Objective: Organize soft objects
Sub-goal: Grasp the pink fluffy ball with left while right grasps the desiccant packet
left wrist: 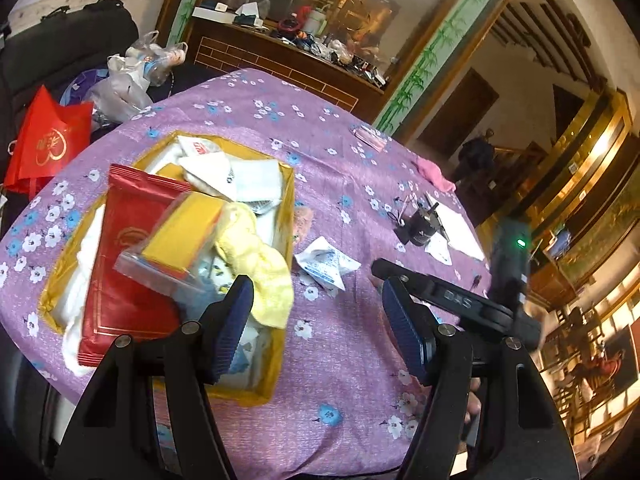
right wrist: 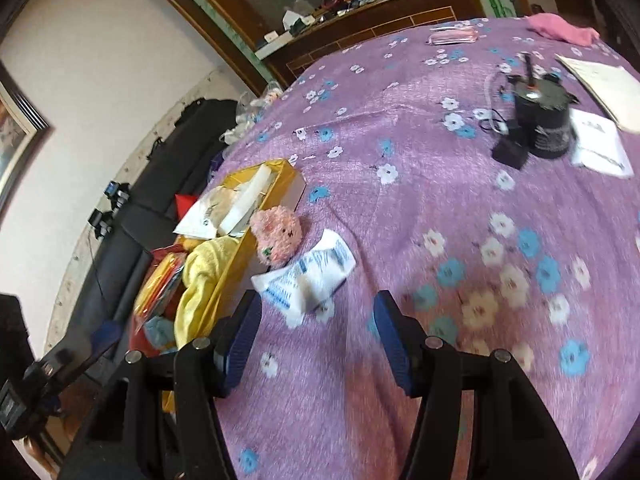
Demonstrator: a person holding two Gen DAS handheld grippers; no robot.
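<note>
We see the left claw (left wrist: 318, 320) spread wide with nothing between its blue ribbed pads, hovering over the near right corner of a yellow cardboard box (left wrist: 286, 216) that sits on a worktop covered by a purple flowered cloth (left wrist: 352, 360). Ahead and to the left of this claw the box is heaped with soft things: a red foil packet (left wrist: 124, 264), a clear zip bag holding a yellow pad (left wrist: 176, 240), a pale yellow towel (left wrist: 260, 260) draped over the box's near wall just beside the left pad, and white packets (left wrist: 224, 172) at the far end. Just ahead of the claw, outside the box, a white and blue sachet (left wrist: 326, 266) lies on the cloth. The right claw (right wrist: 316, 336) is also released, empty, and held low over the cloth; the same sachet (right wrist: 308, 276) lies just ahead of it, nearer its left pad, and a pink plush toy (right wrist: 278, 236) rests beyond that, touching the outer wall of the box (right wrist: 288, 184). Far ahead and to the right of the right claw stand a black cylindrical device (right wrist: 544, 120) with white papers (right wrist: 600, 80) beside it, and a pink cloth (right wrist: 560, 28) lies at the far edge of the worktop.
</note>
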